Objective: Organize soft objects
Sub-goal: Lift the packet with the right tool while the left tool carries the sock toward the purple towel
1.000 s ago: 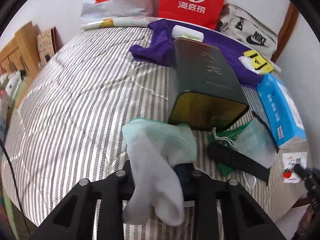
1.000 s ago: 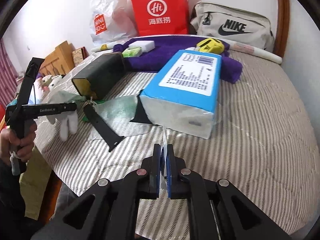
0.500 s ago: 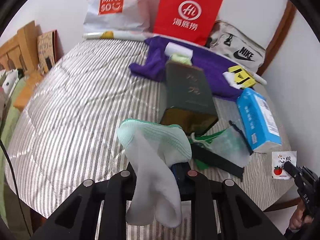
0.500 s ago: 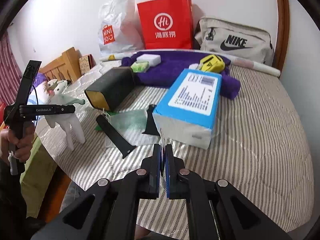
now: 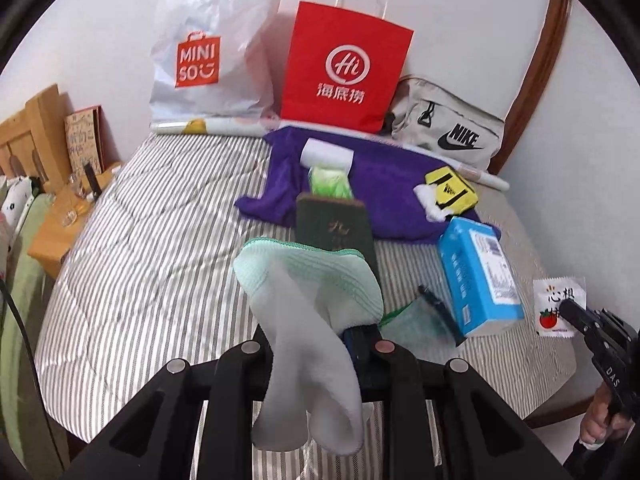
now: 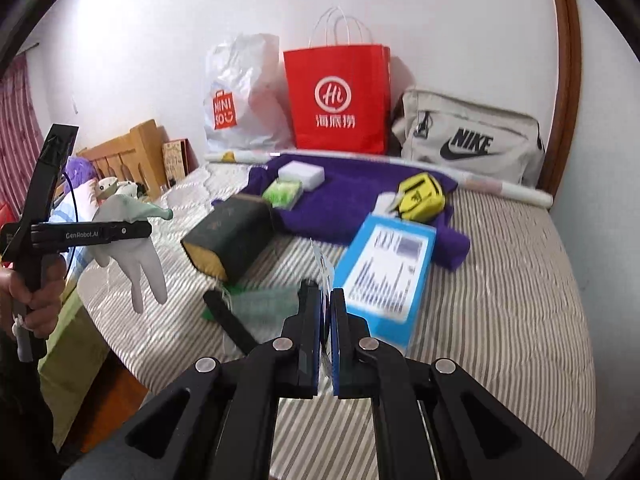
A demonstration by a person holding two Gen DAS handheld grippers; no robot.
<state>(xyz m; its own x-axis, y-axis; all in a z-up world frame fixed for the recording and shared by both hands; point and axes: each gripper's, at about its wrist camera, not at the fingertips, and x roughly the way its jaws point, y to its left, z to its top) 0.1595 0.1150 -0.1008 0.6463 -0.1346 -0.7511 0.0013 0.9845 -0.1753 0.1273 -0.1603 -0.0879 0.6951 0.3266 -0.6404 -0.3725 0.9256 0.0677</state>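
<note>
Both tools have risen since the earlier frames, and the striped bed (image 5: pixel 160 264) now sits lower and farther off in each view. Left tool (image 5: pixel 316 344) is pinching a pair of pale socks (image 5: pixel 304 320) with mint-green cuffs; the cuffs stand above the jaws and the toes dangle free below, clear of the bed. Right tool (image 6: pixel 328 320) is pressed together on a thin white sachet (image 6: pixel 325 272), printed with a tomato picture, held edge-on between the blue pads.

On the bed lie a dark green box (image 5: pixel 334 228), a blue tissue pack (image 5: pixel 476 276), a mesh pouch (image 5: pixel 416 316), and a purple towel (image 5: pixel 380 184) carrying a white sponge (image 5: pixel 328 156) and a yellow pouch (image 5: pixel 450 192). A red paper bag (image 5: pixel 344 76), a white plastic bag (image 5: pixel 208 52) and a beige Nike bag (image 5: pixel 448 132) stand along the wall.

Risks, as judged from here: the socks are gripped only near the middle, so a quick swing could pull one sock loose. The sachet is slick and thin; any easing of the right tool would likely let it slide out. Reaching toward the far bags, dangling toes could snag the box.
</note>
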